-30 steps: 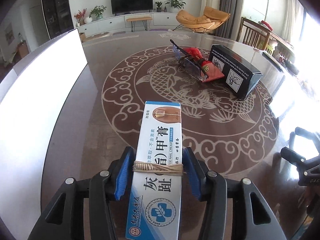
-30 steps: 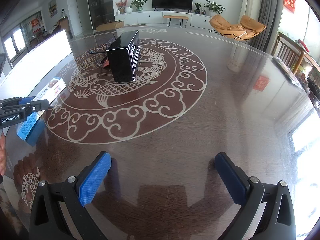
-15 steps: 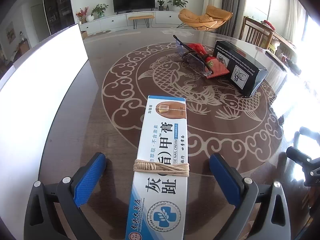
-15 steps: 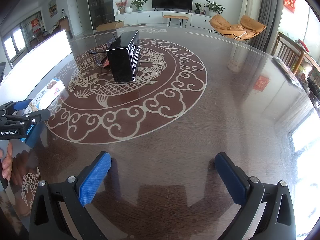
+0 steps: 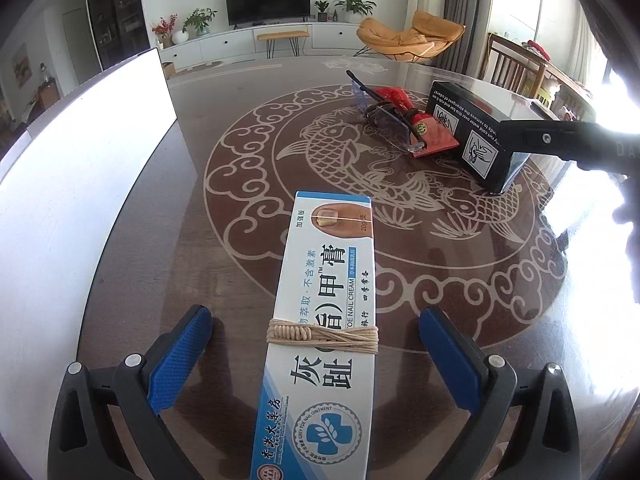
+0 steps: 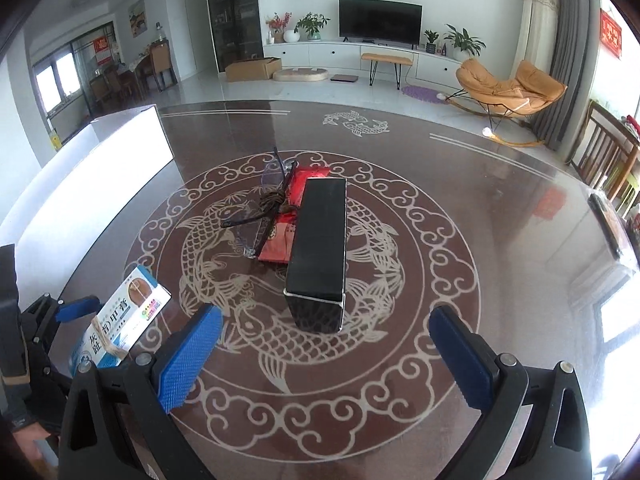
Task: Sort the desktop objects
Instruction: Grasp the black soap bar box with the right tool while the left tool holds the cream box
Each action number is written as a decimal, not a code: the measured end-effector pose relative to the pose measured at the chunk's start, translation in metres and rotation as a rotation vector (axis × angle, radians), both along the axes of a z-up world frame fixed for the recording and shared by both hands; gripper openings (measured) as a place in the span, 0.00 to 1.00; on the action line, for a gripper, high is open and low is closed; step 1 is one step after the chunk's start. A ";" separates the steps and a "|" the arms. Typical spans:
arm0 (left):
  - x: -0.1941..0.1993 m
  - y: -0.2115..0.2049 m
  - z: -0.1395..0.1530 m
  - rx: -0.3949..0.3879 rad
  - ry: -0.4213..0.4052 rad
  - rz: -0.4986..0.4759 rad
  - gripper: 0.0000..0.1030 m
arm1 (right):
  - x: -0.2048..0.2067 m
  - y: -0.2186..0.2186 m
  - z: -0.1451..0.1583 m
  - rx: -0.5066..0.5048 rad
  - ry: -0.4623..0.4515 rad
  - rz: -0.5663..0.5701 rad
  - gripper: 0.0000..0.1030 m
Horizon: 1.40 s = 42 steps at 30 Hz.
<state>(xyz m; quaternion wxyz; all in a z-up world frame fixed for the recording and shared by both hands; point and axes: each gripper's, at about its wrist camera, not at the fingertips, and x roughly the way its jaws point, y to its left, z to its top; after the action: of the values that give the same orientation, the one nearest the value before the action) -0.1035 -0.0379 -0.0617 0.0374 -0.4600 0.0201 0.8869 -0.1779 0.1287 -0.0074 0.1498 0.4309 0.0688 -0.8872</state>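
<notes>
While your left gripper (image 5: 316,356) sits with its blue pads spread wide on either side of the nail cream box (image 5: 324,332), neither pad touches the carton, so it lies free on the table (image 5: 132,240), its long axis running straight out along your fingers. A band of tan twine (image 5: 322,333) crosses it about level with the pad tips.

Your right gripper (image 6: 324,356) is spread just as wide and holds nothing. Directly ahead of it, close to the fingertips, lies the black box (image 6: 320,248), resting on the fish medallion with its near end facing you and its long axis pointing away, almost in line with your fingers (angled only slightly). That is the relation the next move likely turns on: the right hand is clearly the nearer one, and a straight push forward should carry the pads along the box's two long sides, so little wrist turn looks necessary.

Mind the left flank of that box. The red packet (image 6: 284,232) lies right against it, and the glasses (image 6: 264,208) rest partly on top of the packet, so your left-side pad may nudge them as it slides in.
</notes>
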 end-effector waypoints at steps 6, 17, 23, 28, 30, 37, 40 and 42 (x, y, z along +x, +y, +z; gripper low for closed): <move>-0.001 0.000 0.000 0.000 0.000 0.000 1.00 | -0.051 0.007 -0.025 -0.135 -0.176 -0.060 0.41; -0.001 0.000 0.000 0.001 0.000 0.001 1.00 | 0.015 0.142 -0.059 -0.683 -0.350 -0.257 0.48; -0.001 0.000 0.000 0.001 -0.001 0.001 1.00 | 0.050 0.173 -0.031 -0.453 -0.172 -0.285 0.90; -0.001 0.000 0.000 -0.002 0.000 0.002 1.00 | 0.033 0.117 -0.021 -0.249 -0.125 -0.161 0.90; -0.001 0.000 0.000 -0.002 0.000 0.002 1.00 | 0.018 0.088 -0.027 -0.132 -0.117 -0.129 0.90; -0.001 0.000 0.000 -0.002 0.000 0.002 1.00 | -0.018 0.039 -0.048 0.036 -0.119 -0.131 0.90; -0.001 0.000 0.000 -0.002 0.000 0.002 1.00 | -0.011 0.033 -0.043 0.042 -0.082 -0.124 0.67; -0.001 0.000 0.000 -0.002 -0.001 0.002 1.00 | -0.001 0.029 -0.042 0.031 -0.071 -0.088 0.59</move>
<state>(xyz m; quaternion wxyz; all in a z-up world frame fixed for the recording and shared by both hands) -0.1042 -0.0375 -0.0613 0.0359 -0.4604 0.0207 0.8868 -0.1787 0.1578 -0.0496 0.1063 0.4668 0.0581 -0.8760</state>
